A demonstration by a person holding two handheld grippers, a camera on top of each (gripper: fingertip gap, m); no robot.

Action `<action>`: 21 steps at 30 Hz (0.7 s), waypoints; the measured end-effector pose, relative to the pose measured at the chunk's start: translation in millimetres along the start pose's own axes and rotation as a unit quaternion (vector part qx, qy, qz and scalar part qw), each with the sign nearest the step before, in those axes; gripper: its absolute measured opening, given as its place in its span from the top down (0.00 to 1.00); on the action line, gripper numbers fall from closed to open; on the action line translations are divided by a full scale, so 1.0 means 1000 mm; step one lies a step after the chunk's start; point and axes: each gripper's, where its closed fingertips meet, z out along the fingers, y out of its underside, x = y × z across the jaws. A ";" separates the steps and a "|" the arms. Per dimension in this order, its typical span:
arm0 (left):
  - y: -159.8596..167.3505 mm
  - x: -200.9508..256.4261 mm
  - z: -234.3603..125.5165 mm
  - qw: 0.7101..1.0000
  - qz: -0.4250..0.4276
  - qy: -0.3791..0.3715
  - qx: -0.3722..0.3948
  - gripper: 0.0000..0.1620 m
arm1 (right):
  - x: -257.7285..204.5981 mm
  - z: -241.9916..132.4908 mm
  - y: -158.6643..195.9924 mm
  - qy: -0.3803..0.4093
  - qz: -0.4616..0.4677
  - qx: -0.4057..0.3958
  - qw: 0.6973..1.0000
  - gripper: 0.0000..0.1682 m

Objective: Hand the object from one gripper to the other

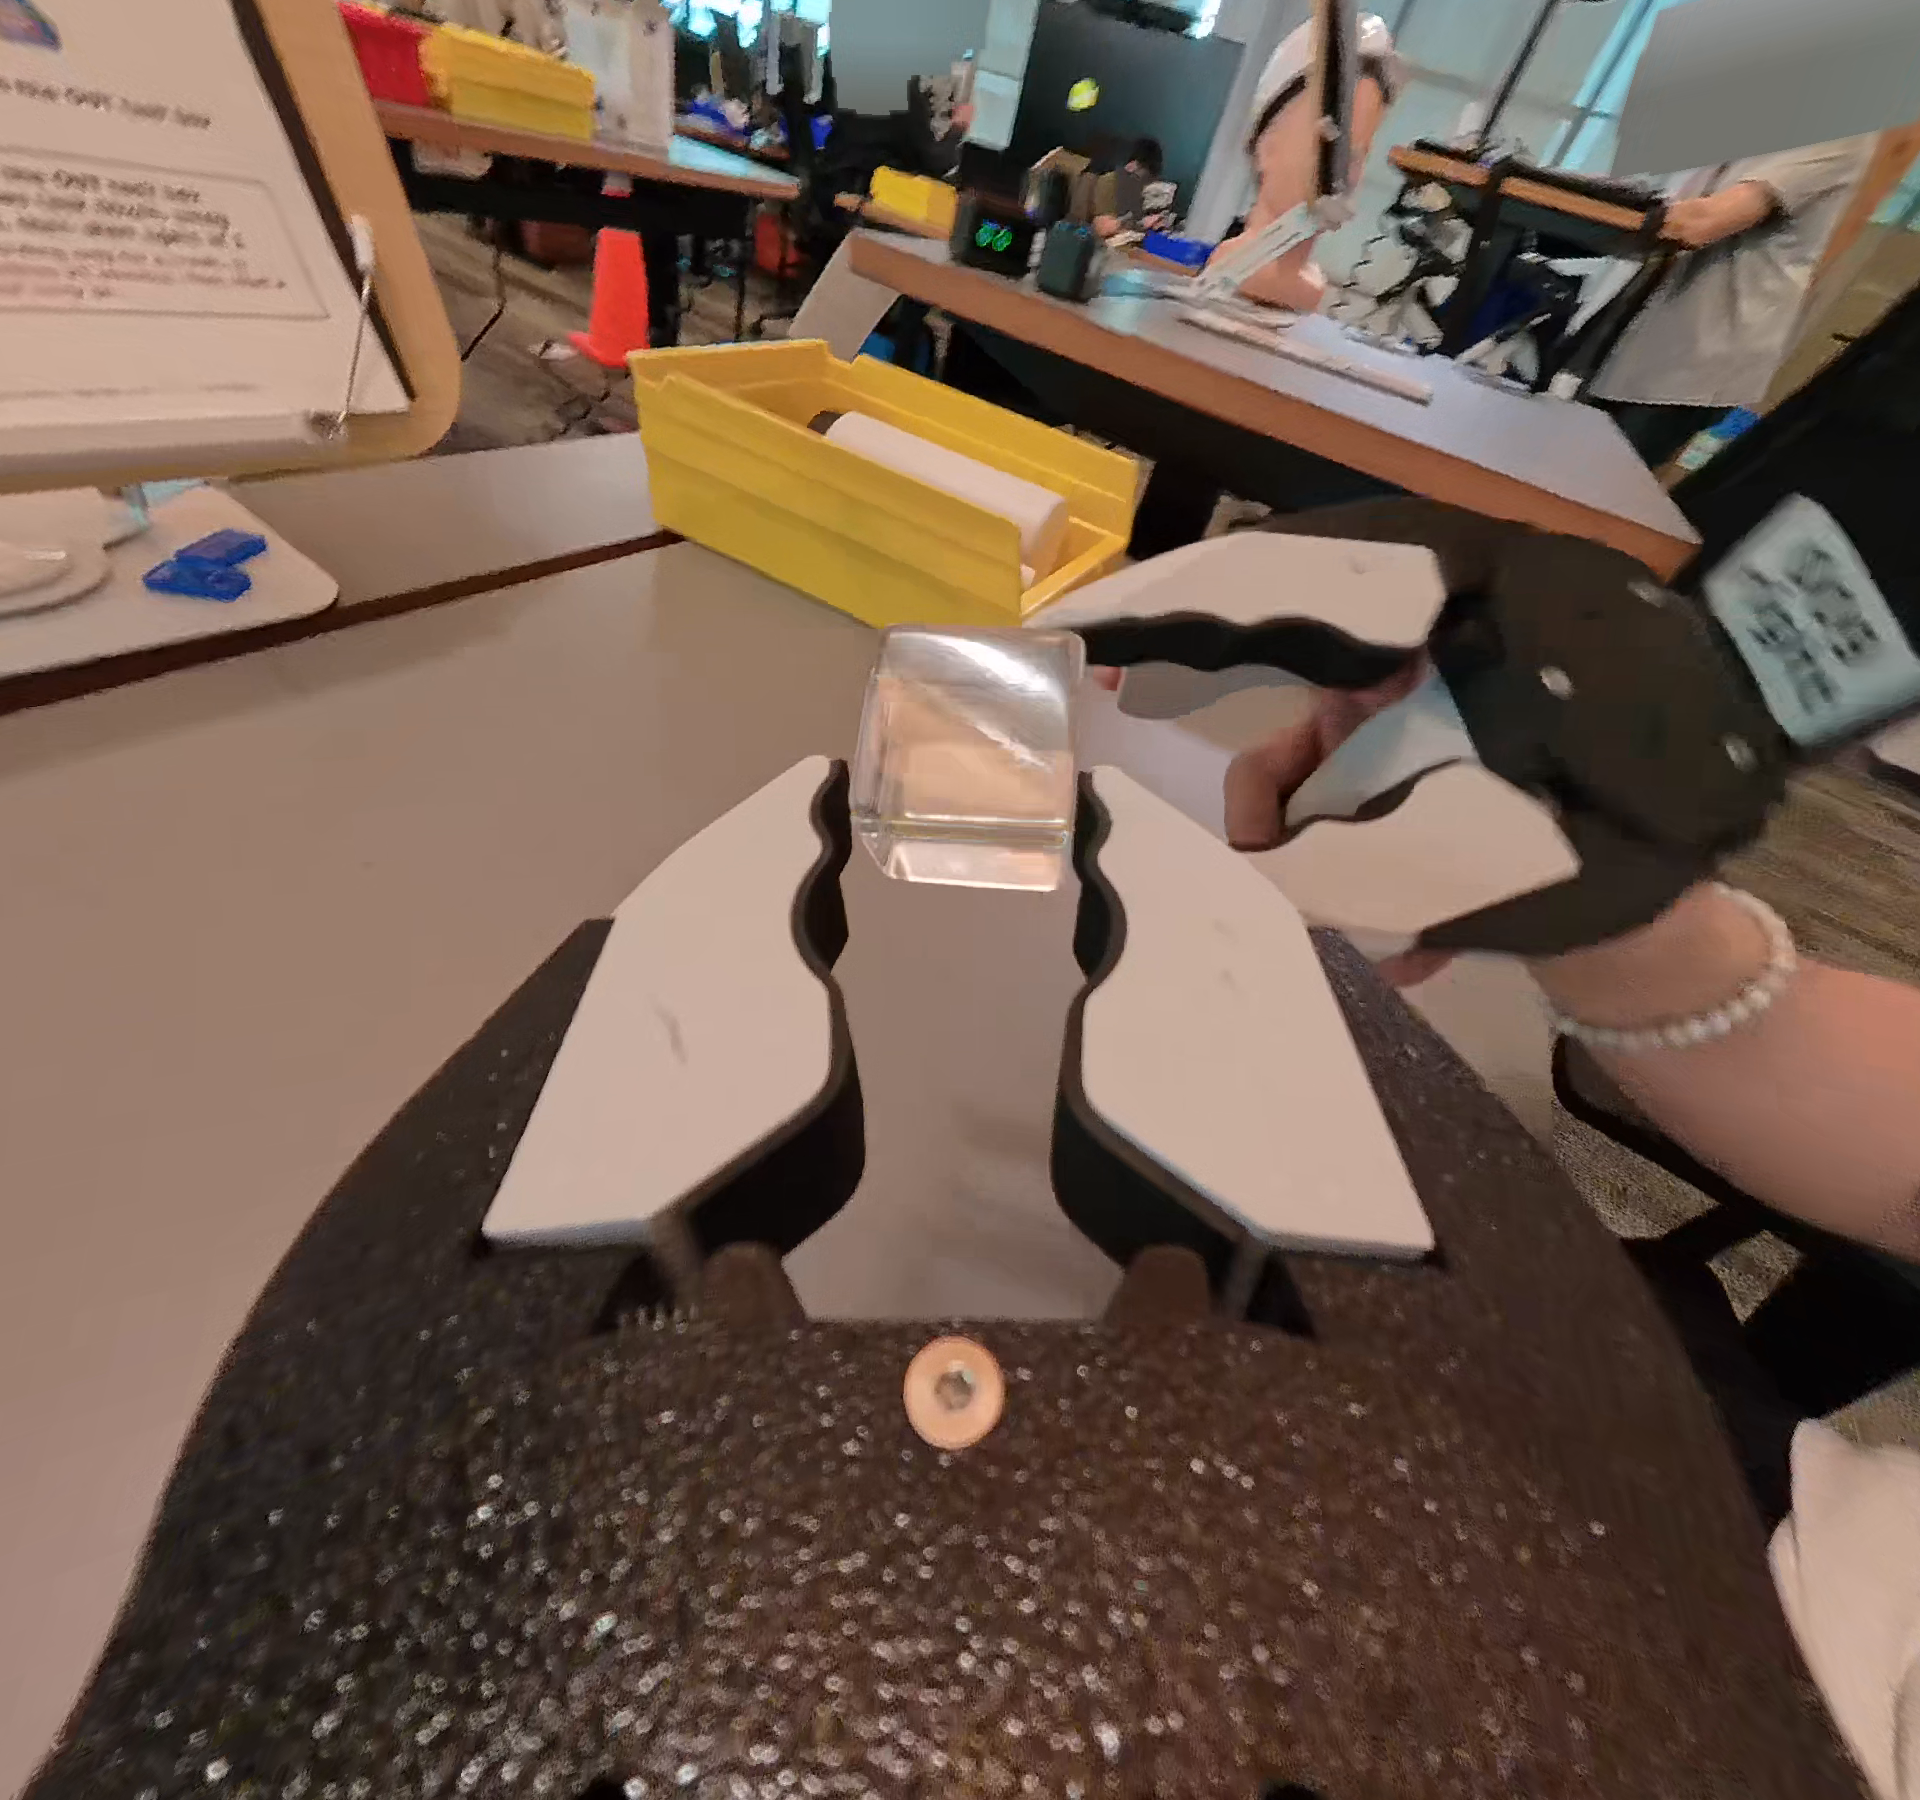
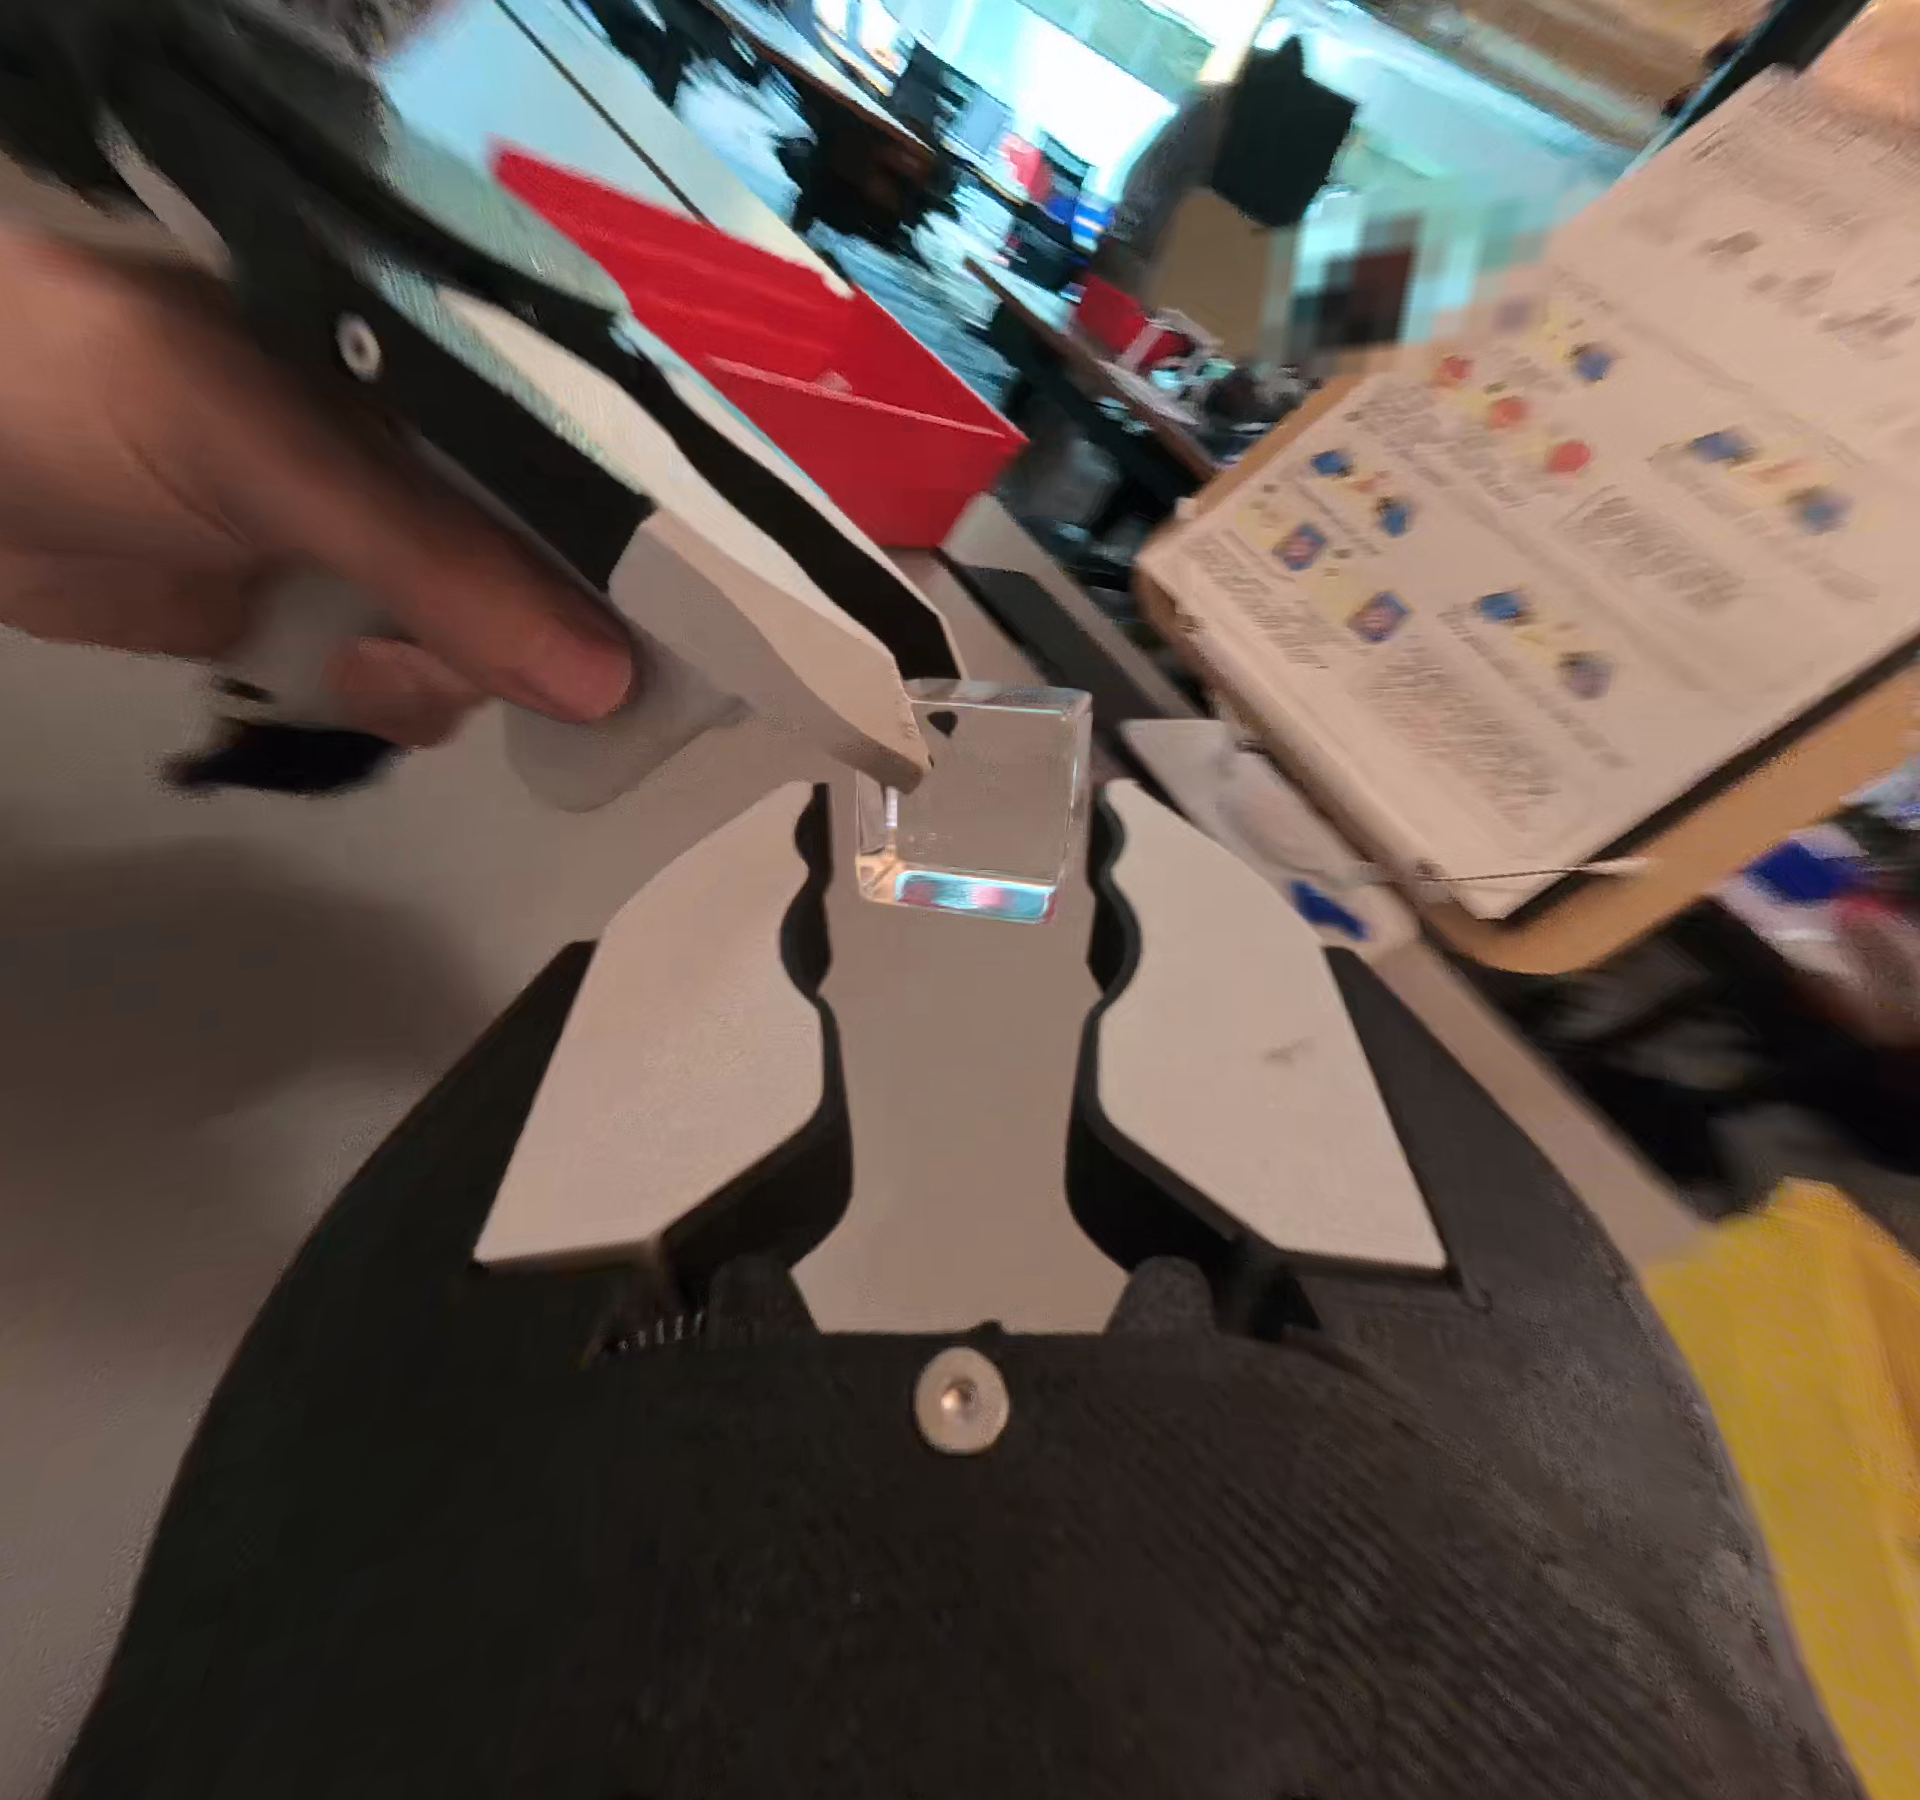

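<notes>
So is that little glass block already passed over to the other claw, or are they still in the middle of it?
Mid-pass, it seems. Done: the clear cube is off the table and both grippers have met at it. In hand: the left gripper and the right gripper each have fingers against opposite faces, so both seem to grip it. Left: one must let go and back away; which one gives is not clear.

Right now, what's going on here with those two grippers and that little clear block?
A person holds a gripper in each hand above a grey table, passing a clear cube between them. The cube sits between the fingertips of the left gripper, and the right gripper has its fingertips on either side of it too. So this is mid-handover: both appear to touch the cube, and neither has let go yet. A yellow bin sits behind.
</notes>
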 end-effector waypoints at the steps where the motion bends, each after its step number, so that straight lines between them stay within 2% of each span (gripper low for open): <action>1: -0.003 0.000 -0.003 1.000 0.010 0.018 0.009 0.75 | -0.001 -0.003 -0.004 -0.039 0.056 0.016 0.998 0.65; 3: -0.006 0.004 -0.010 0.997 0.028 0.073 0.024 0.75 | 0.001 -0.012 -0.015 -0.115 0.192 0.055 0.973 0.54; 5: -0.006 0.015 -0.020 0.987 0.045 0.147 0.041 0.75 | 0.009 -0.021 -0.025 -0.180 0.328 0.102 0.922 0.52; 7: -0.003 0.026 -0.032 0.973 0.064 0.217 0.051 0.75 | 0.002 -0.030 -0.028 -0.286 0.440 0.112 0.844 0.53; 9: 0.002 0.035 -0.041 0.960 0.091 0.260 0.057 0.75 | -0.016 -0.040 -0.028 -0.404 0.519 0.093 0.747 0.56; 10: 0.005 0.038 -0.043 0.955 0.102 0.273 0.054 0.75 | -0.022 -0.042 -0.028 -0.440 0.541 0.091 0.711 0.58; 11: 0.008 0.042 -0.045 0.950 0.110 0.287 0.052 0.75 | -0.028 -0.041 -0.027 -0.457 0.555 0.091 0.689 0.60; 17: 0.016 0.060 -0.050 0.926 0.135 0.344 0.076 0.75 | -0.065 -0.038 -0.029 -0.544 0.593 0.071 0.589 0.62; 20: 0.016 0.063 -0.051 0.920 0.129 0.358 0.093 0.75 | -0.069 -0.037 -0.032 -0.552 0.601 0.086 0.571 0.64; 21: 0.014 0.061 -0.051 0.921 0.129 0.354 0.098 0.75 | -0.067 -0.035 -0.033 -0.546 0.596 0.099 0.580 0.65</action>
